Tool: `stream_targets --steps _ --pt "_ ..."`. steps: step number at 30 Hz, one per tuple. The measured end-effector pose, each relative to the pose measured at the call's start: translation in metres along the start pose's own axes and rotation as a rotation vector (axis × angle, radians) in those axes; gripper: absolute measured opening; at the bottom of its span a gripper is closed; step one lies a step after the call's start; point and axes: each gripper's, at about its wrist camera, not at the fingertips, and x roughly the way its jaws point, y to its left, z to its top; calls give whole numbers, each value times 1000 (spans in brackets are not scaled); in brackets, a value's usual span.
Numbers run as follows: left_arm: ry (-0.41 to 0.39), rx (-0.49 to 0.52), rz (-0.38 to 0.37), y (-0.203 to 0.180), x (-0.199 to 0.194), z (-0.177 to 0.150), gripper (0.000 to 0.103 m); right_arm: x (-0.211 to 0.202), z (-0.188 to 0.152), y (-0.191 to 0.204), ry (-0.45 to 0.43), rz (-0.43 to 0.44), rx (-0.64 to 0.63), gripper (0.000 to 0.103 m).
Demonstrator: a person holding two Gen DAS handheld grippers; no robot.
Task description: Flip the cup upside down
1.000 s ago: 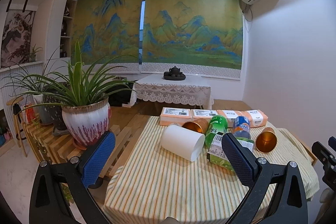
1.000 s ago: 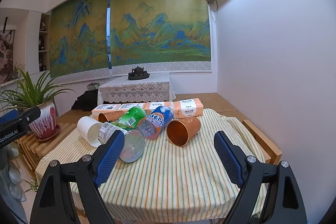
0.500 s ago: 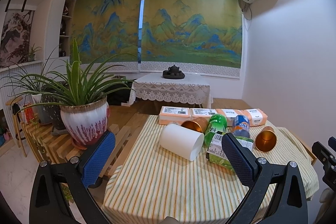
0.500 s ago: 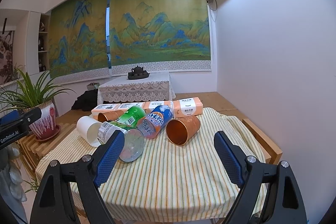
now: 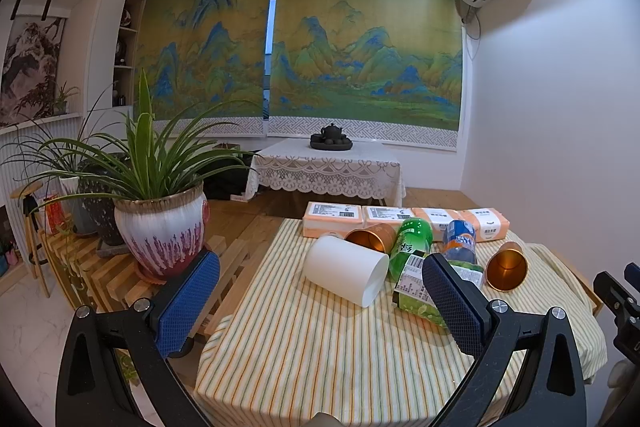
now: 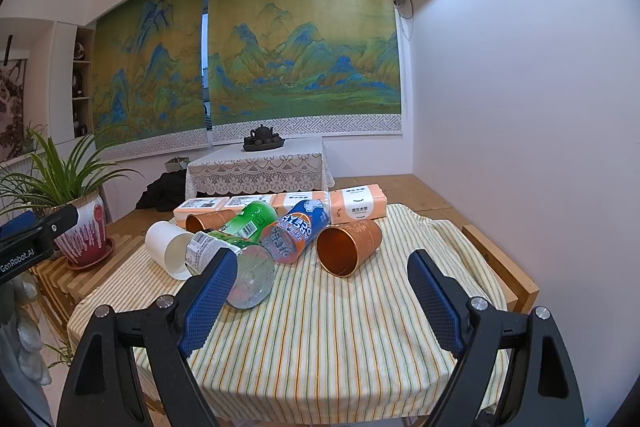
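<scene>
The white cup is lying on its side near the table's left edge. Both grippers, left and right, are hovering spread and empty. The cup is probably light and crushable, so gripping gently across its wall seems best.

White cup: matt, smooth — paper-like
Copper cup: glossy metal inside
Tablecloth: striped cloth
Pads: blue, textured — rubbery

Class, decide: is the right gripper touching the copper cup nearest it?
Apart. In the right wrist view, the open right gripper hangs short of the copper cup, with bare striped tablecloth between them.
</scene>
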Motion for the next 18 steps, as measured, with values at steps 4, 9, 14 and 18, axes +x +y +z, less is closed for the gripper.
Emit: stream_targets --steps 4,9,14,18 --pt "1 -2 1 1 1 0 103 0 0 1 0 0 2 84" --pt "6 1 0 0 4 0 103 0 -1 1 1 -1 1 84" --pt "10 5 -3 -2 6 -1 103 3 -1 3 4 -2 4 84" --pt "12 7 -7 -3 8 -2 103 6 1 3 6 -4 5 84"
